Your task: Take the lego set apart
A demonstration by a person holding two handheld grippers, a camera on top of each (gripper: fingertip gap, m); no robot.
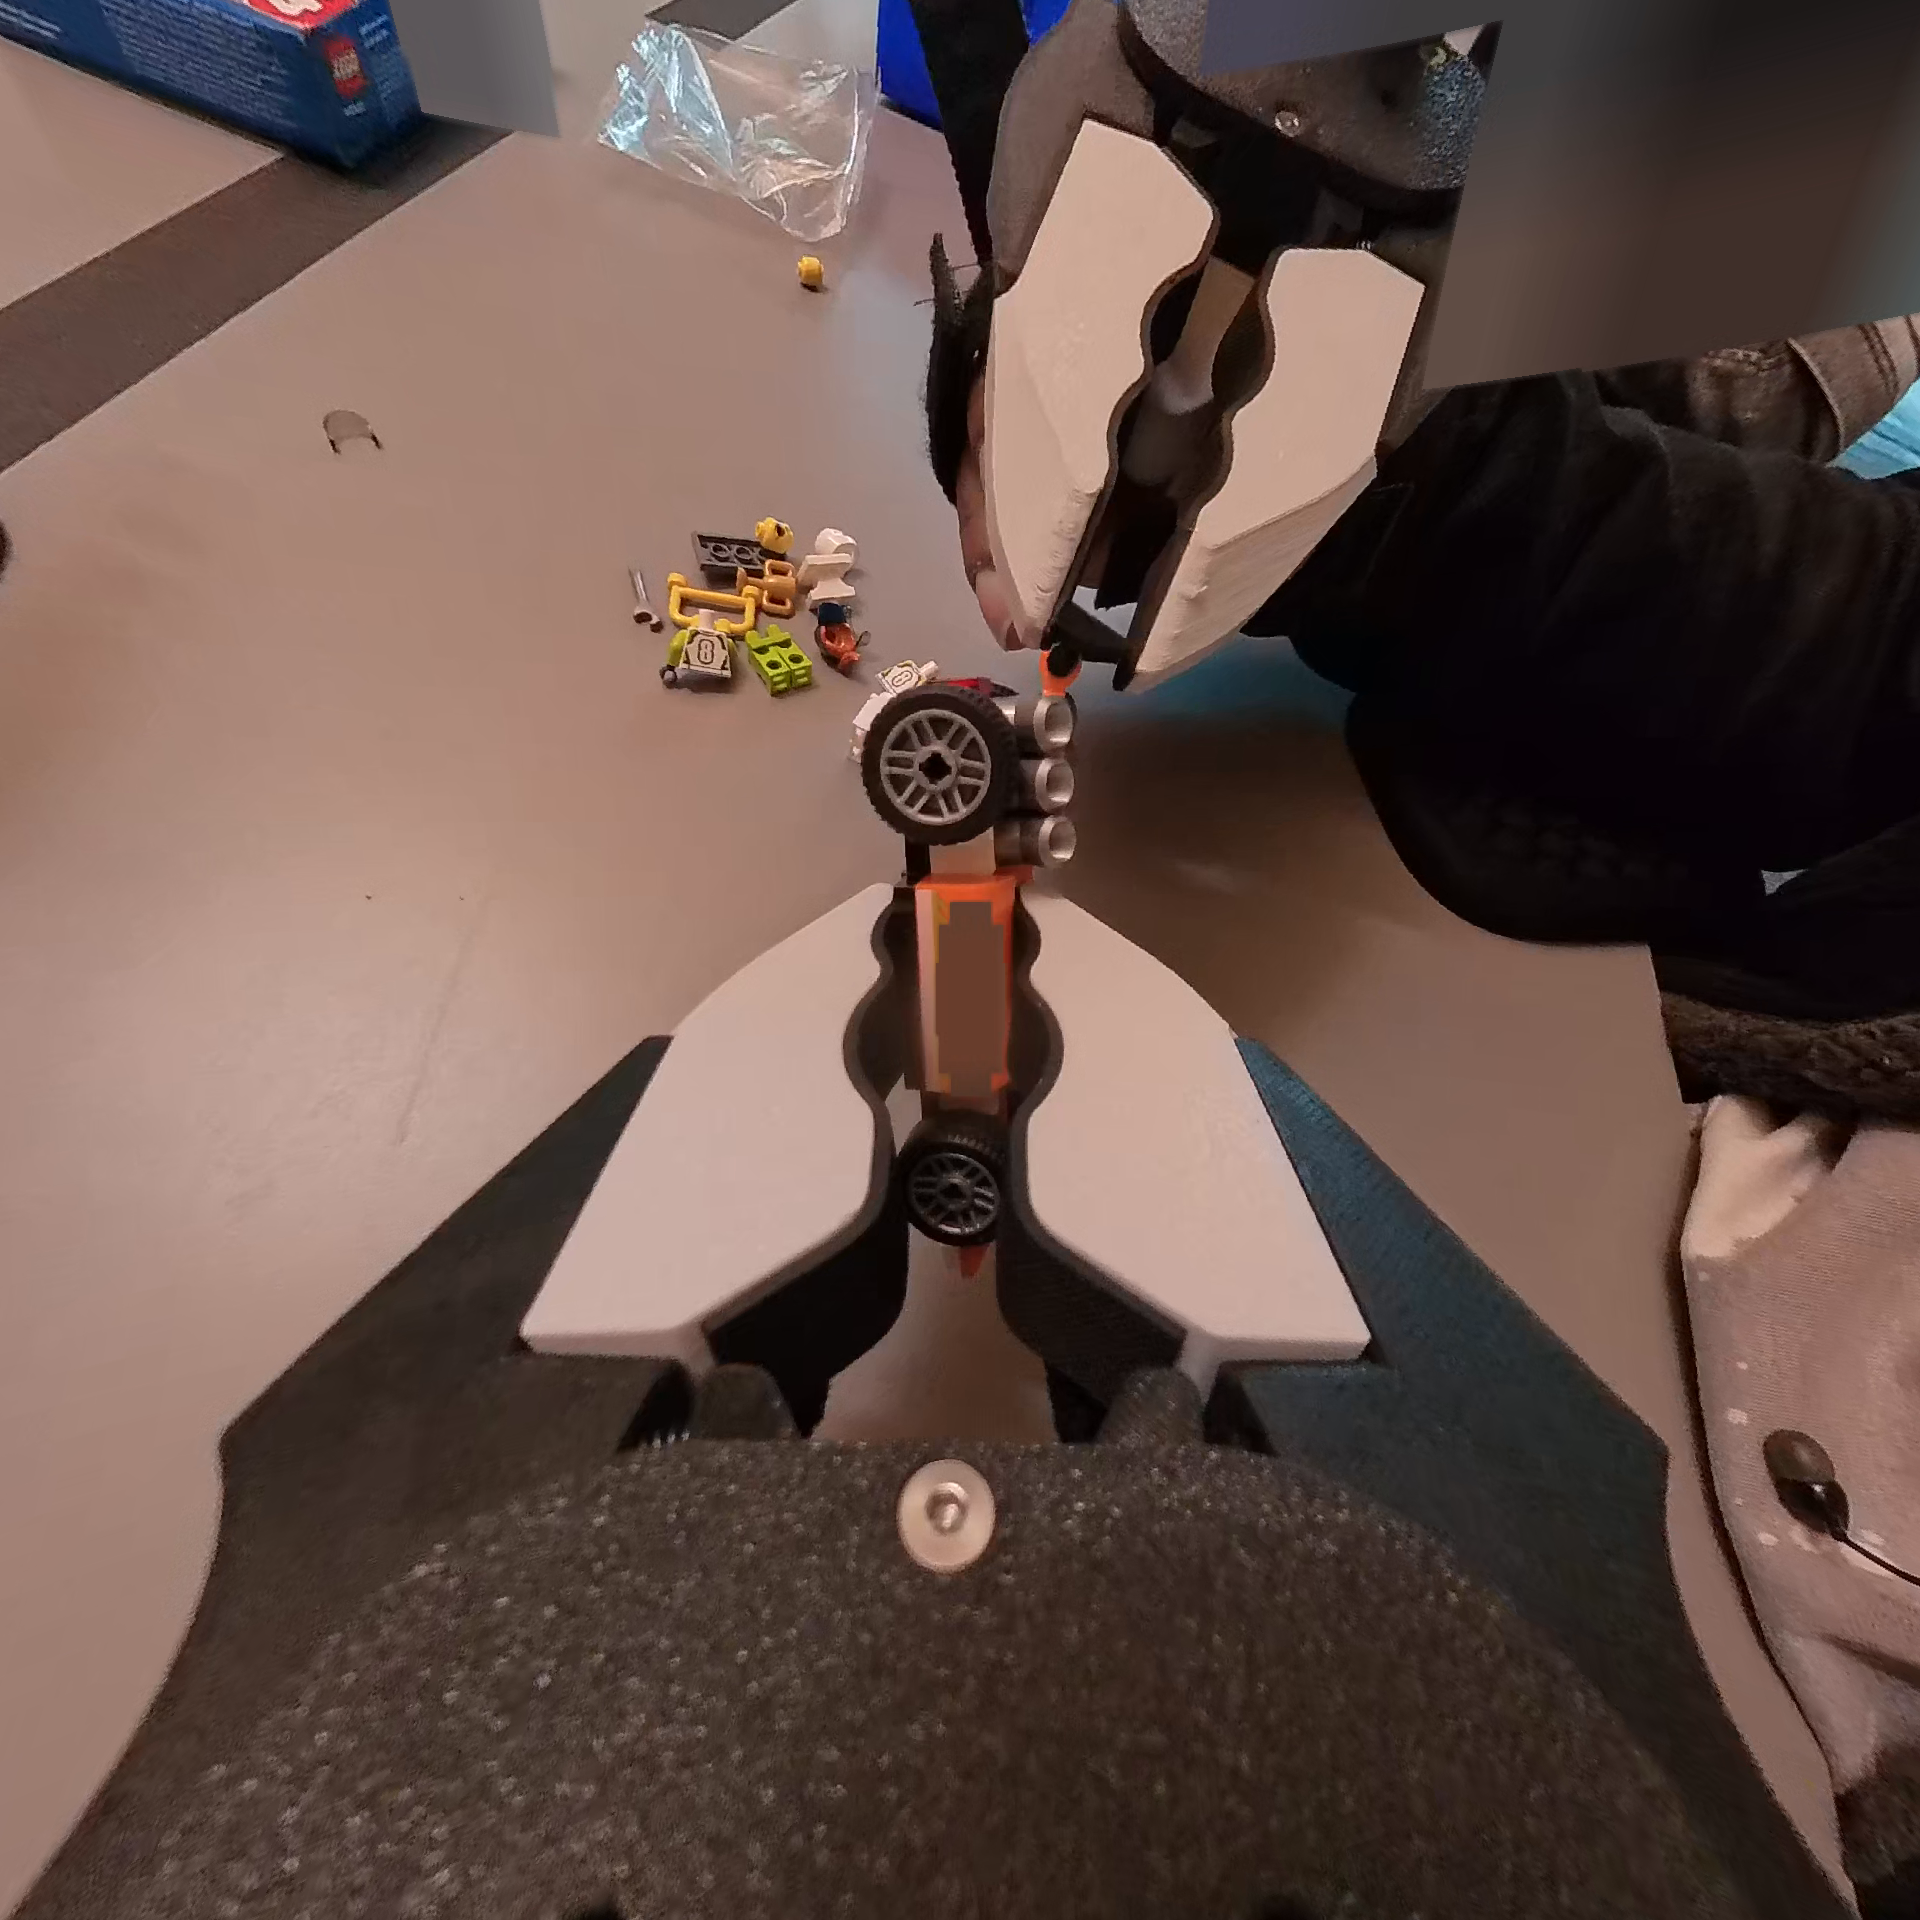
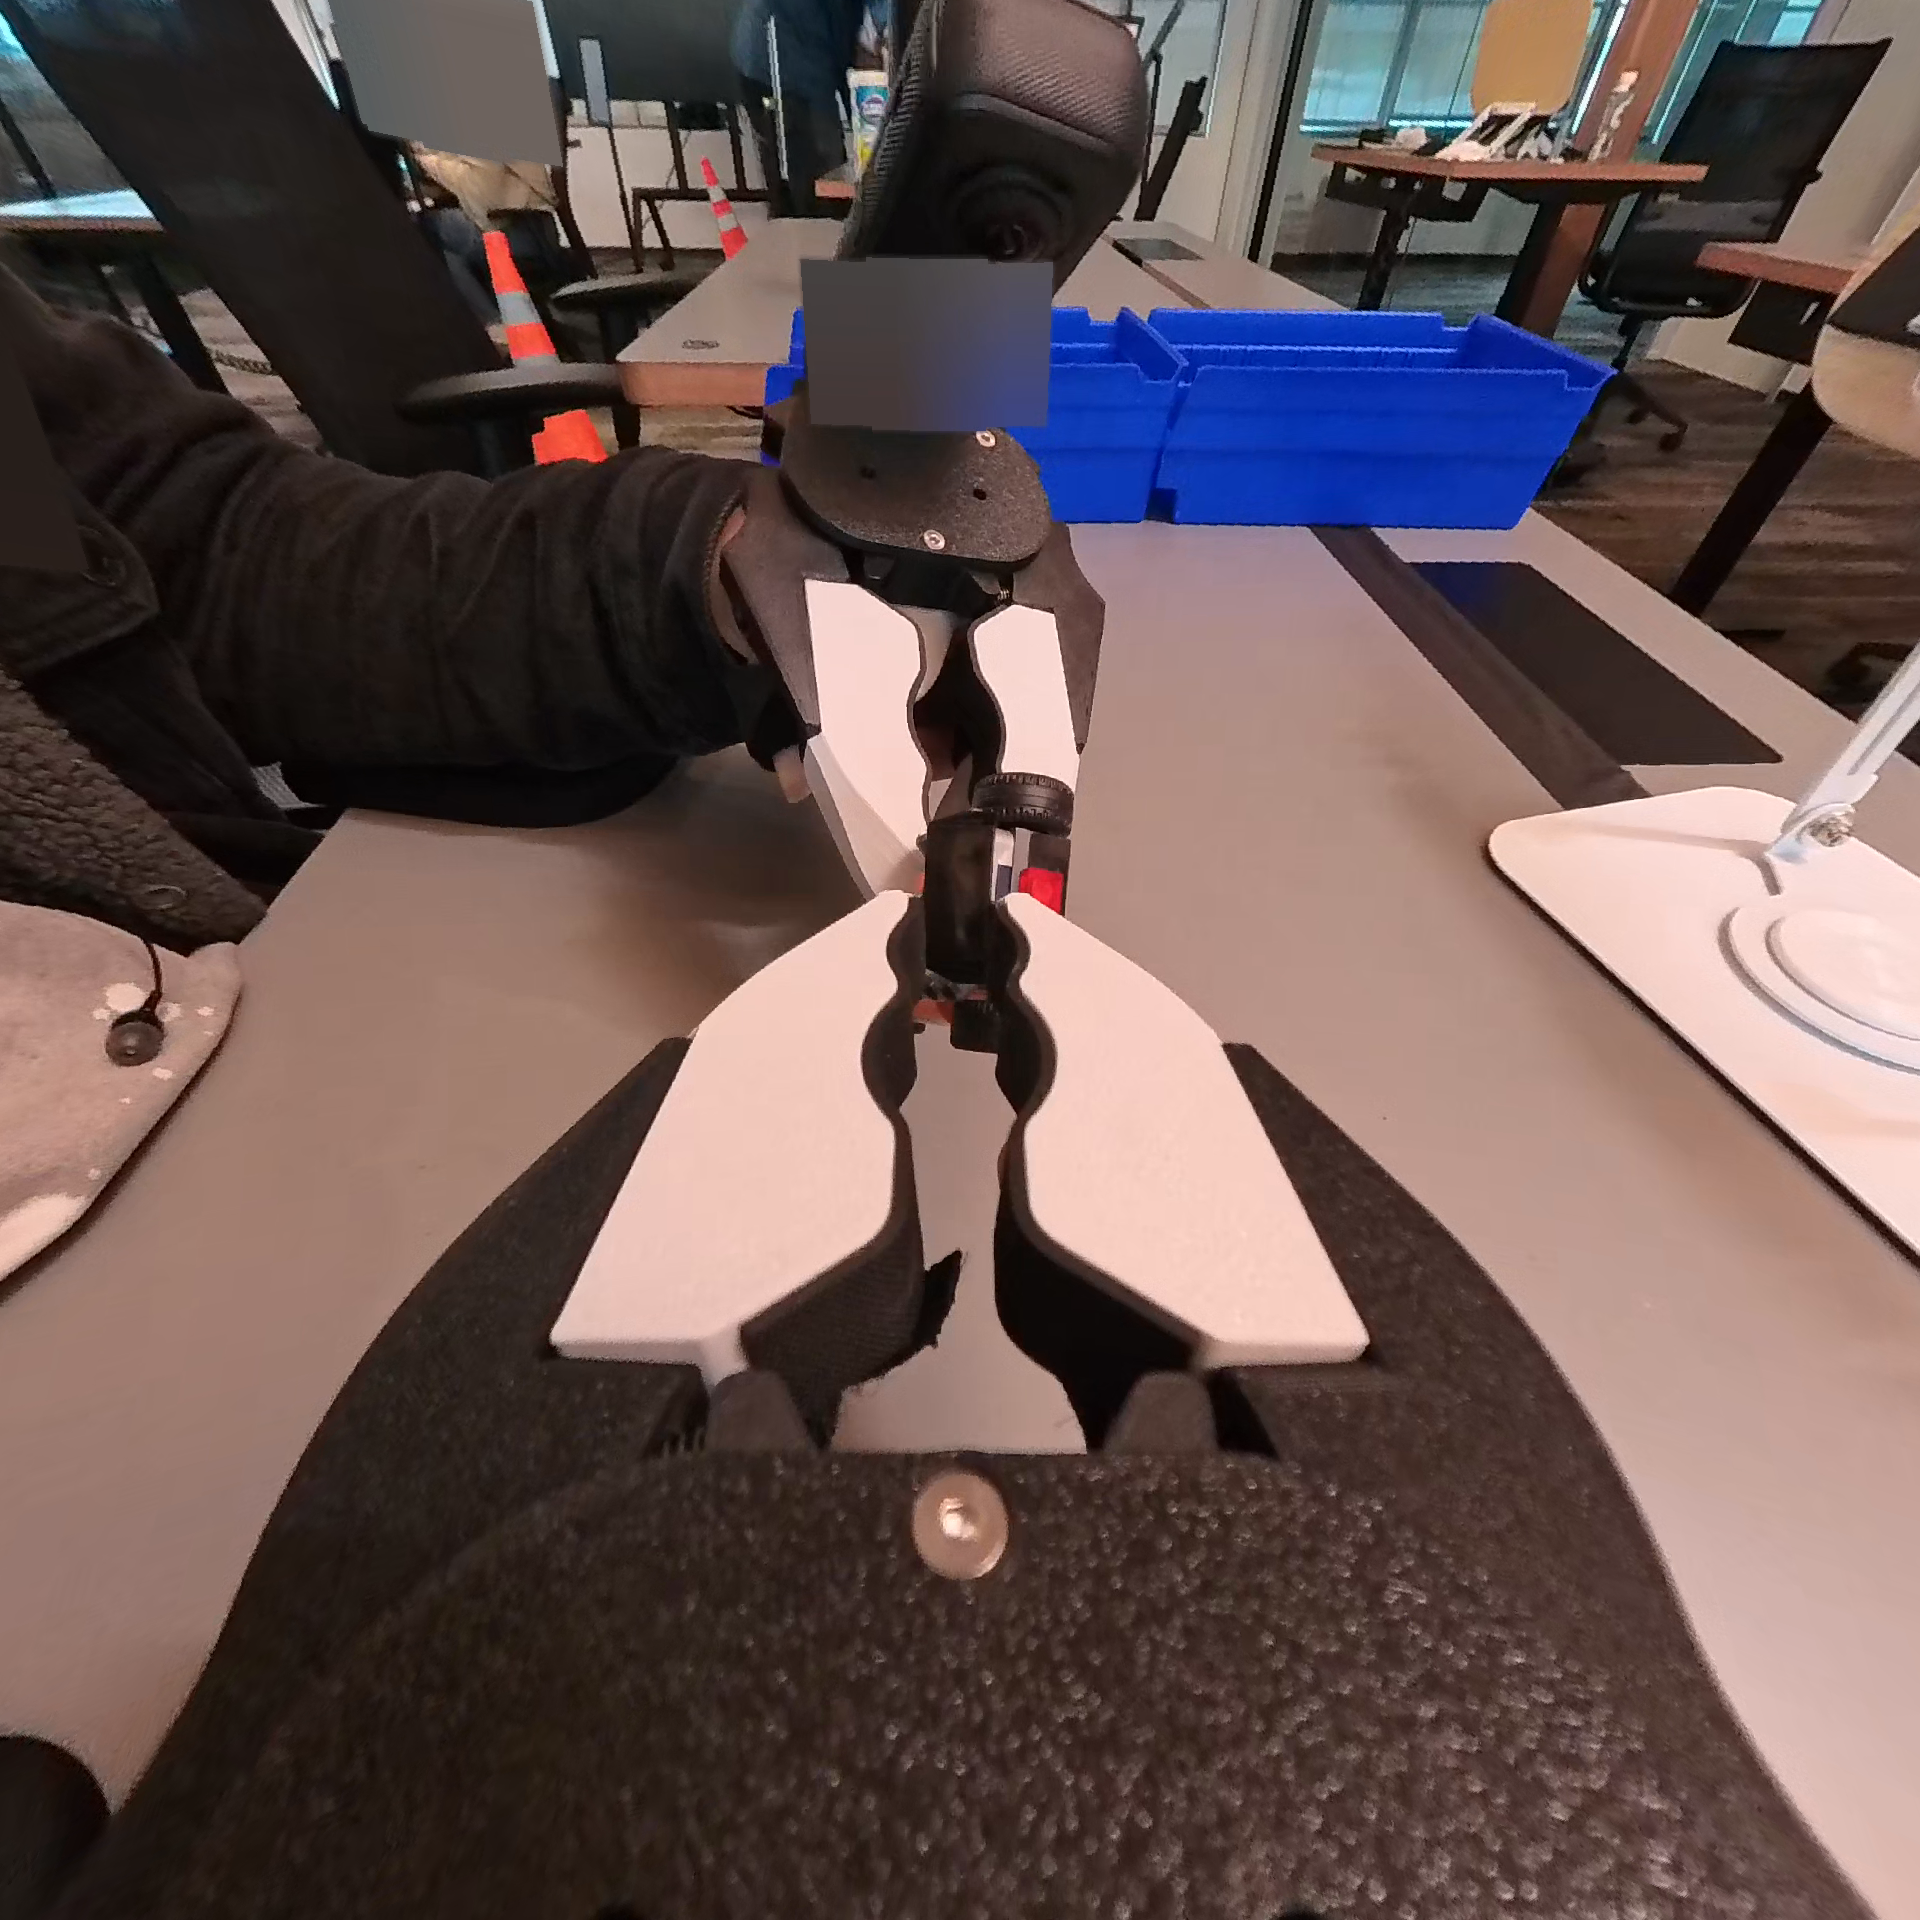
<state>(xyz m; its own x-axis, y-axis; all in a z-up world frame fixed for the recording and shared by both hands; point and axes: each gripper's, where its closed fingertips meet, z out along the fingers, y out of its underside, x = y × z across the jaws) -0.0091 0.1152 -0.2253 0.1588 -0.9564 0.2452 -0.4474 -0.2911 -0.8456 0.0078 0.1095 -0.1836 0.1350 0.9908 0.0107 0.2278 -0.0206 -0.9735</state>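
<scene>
The left gripper (image 1: 961, 914) was clamped on the orange lego car (image 1: 961, 997), held above the grey table (image 1: 312, 935). The right gripper (image 1: 1081, 649) was closed on a small black-and-orange part (image 1: 1058, 665) at the car's rear. Loose lego pieces (image 1: 753, 613) lay on the table nearby.

I see a grey table (image 2: 1299, 831); behind it stand blue bins (image 2: 1351, 416), office chairs (image 2: 1756, 156), orange cones (image 2: 520, 301) and windows (image 2: 1403, 62).
</scene>
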